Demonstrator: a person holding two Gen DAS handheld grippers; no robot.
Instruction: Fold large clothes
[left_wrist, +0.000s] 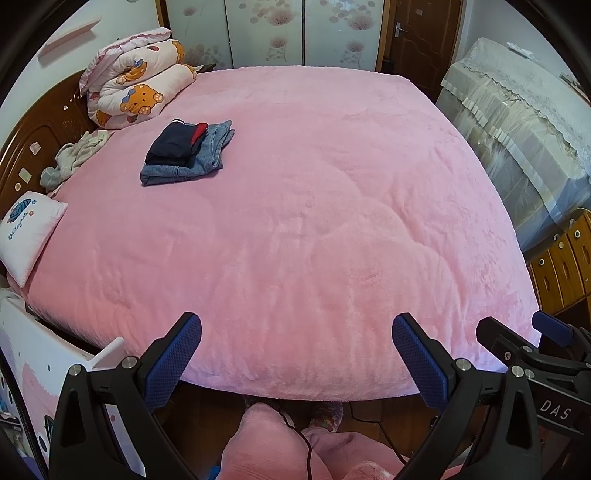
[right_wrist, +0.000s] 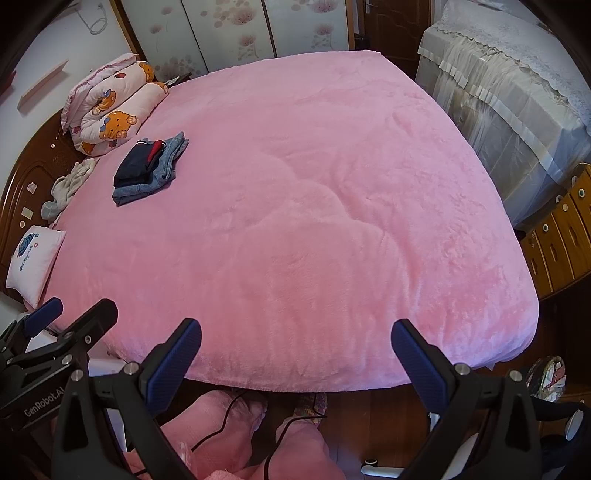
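A stack of folded clothes, a dark navy garment with a red edge on folded blue jeans, lies on the far left of the pink bed; it also shows in the right wrist view. A crumpled pale garment lies by the headboard, also in the right wrist view. My left gripper is open and empty over the bed's near edge. My right gripper is open and empty beside it, to its right.
A rolled cartoon quilt and a small white pillow sit along the wooden headboard at left. A covered cabinet and wooden drawers stand at right. The person's pink-clad legs and a black cable are below.
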